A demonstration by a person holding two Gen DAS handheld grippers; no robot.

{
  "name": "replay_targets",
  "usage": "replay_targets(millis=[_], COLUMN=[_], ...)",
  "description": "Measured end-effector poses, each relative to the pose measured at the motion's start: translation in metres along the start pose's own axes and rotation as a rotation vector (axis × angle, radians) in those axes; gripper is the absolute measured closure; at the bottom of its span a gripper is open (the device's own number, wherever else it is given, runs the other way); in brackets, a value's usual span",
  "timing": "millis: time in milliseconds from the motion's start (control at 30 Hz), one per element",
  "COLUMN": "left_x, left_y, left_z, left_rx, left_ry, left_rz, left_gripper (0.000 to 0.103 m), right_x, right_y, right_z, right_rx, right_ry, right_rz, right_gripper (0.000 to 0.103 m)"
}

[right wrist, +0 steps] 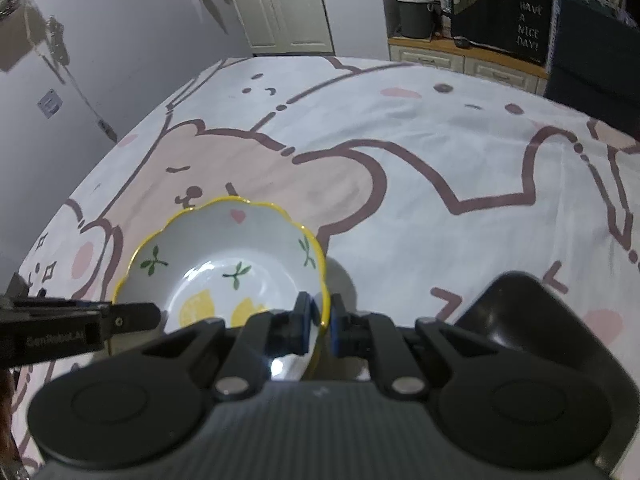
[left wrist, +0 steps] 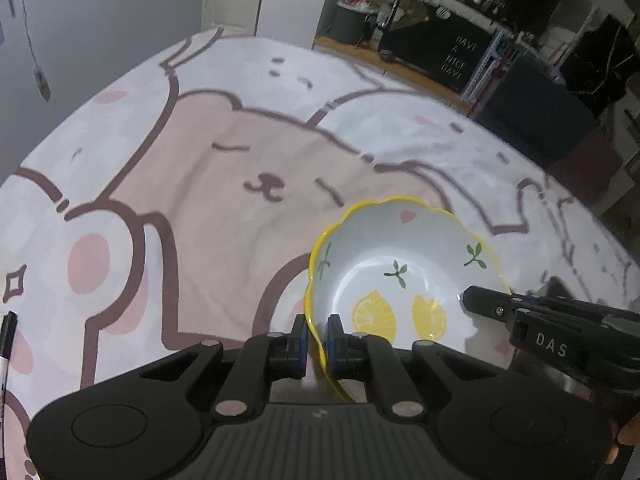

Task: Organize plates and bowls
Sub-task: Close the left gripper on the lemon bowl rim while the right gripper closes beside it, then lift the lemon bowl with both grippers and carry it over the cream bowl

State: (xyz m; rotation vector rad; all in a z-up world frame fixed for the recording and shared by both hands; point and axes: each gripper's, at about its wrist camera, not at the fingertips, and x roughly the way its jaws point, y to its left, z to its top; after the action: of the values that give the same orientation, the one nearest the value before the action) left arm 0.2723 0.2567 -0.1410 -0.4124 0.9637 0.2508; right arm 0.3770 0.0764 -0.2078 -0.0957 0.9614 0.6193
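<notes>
A white bowl (left wrist: 404,272) with a wavy yellow rim and lemon pictures sits on the cartoon-bear tablecloth (left wrist: 208,184). My left gripper (left wrist: 317,336) is shut on the bowl's near left rim, one pad inside and one outside. The right gripper (left wrist: 472,300) reaches in from the right and pinches the opposite rim. In the right wrist view the same bowl (right wrist: 224,256) is lower left, and my right gripper (right wrist: 320,320) is shut on its right rim. There the left gripper (right wrist: 148,314) comes in from the left edge onto the bowl's left rim.
A black pen (left wrist: 7,340) lies at the cloth's left edge. A dark rounded object (right wrist: 520,308) sits on the cloth just right of my right gripper. Beyond the far table edge stand cabinets (right wrist: 280,8), a wall and a dark counter with a "HAVE A NICE DAY" sign (left wrist: 456,58).
</notes>
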Motion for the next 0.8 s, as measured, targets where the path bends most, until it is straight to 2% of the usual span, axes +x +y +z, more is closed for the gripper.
replay_targets(millis=[233, 433, 633, 800], left_x=[-0.045, -0.08, -0.102, -0.113], left_y=[-0.022, -0.057, -0.101, -0.147], left_z=[0.001, -0.009, -0.027, -0.048], left_rx=[0.001, 0.034, 0.07, 0.136], left_ry=[-0.086, -0.131, -0.135, -0.124], left_rz=[-0.071, -0.135, -0.214, -0.274], left_gripper=[0.093, 0.093, 0.094, 0.094], right_x=[-0.05, -0.107, -0.163, -0.209], right_y=[-0.008, -0.023, -0.039, -0.065], right_z=[0.005, 0.0, -0.022, -0.056], right_rx=[0.055, 0.069, 0.072, 0.117], right_ry=[-0.096, -0.166, -0.209, -0.224], right_rz=[0.025, 0.006, -0.061, -0.135], right_gripper=[0.094, 0.094, 0.095, 0.094])
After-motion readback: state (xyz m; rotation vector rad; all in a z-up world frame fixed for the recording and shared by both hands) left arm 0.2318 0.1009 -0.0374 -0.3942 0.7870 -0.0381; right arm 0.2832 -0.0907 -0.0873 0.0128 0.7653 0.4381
